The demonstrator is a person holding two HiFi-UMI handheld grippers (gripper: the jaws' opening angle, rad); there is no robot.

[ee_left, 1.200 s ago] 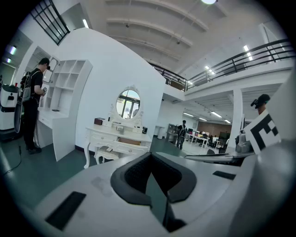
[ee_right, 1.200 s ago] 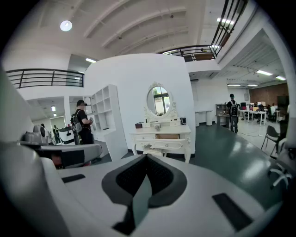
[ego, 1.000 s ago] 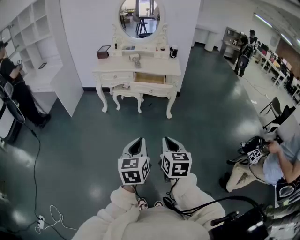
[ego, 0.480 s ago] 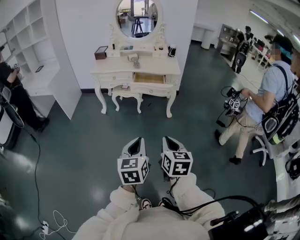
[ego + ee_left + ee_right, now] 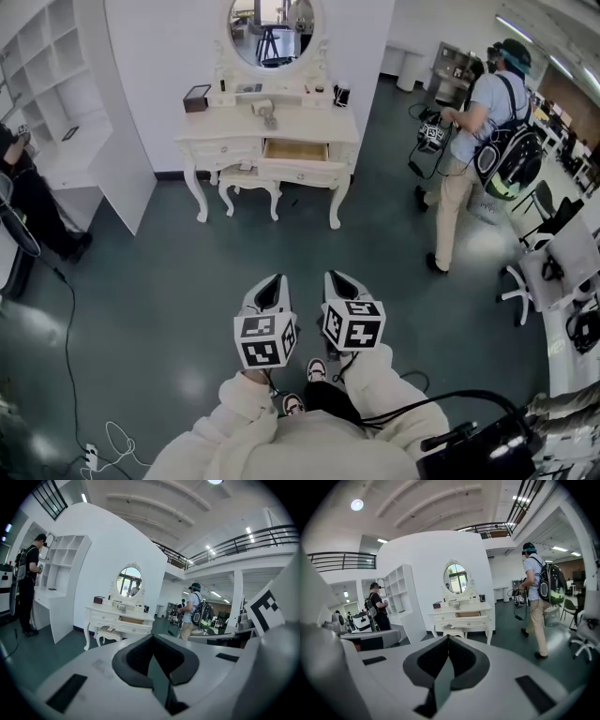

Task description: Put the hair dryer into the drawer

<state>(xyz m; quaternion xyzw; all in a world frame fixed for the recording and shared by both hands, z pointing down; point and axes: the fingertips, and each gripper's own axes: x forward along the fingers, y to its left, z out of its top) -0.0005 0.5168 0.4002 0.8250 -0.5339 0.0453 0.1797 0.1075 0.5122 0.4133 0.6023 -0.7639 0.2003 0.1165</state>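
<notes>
**Opening stage; no step of the task is done yet.** The pale hair dryer [image 5: 263, 110] lies on the top of the white ornate dressing desk [image 5: 314, 123], far across the dark green floor [image 5: 159, 272]. The wood-lined drawer [image 5: 295, 150], right of the desk's centre, already stands open. The left hand-held gripper [image 5: 273, 284] and the right hand-held gripper [image 5: 339, 280], side by side near the person, have their jaws closed on nothing. What seems to remain is to approach, grasp the dryer and place it in the drawer.
</notes>
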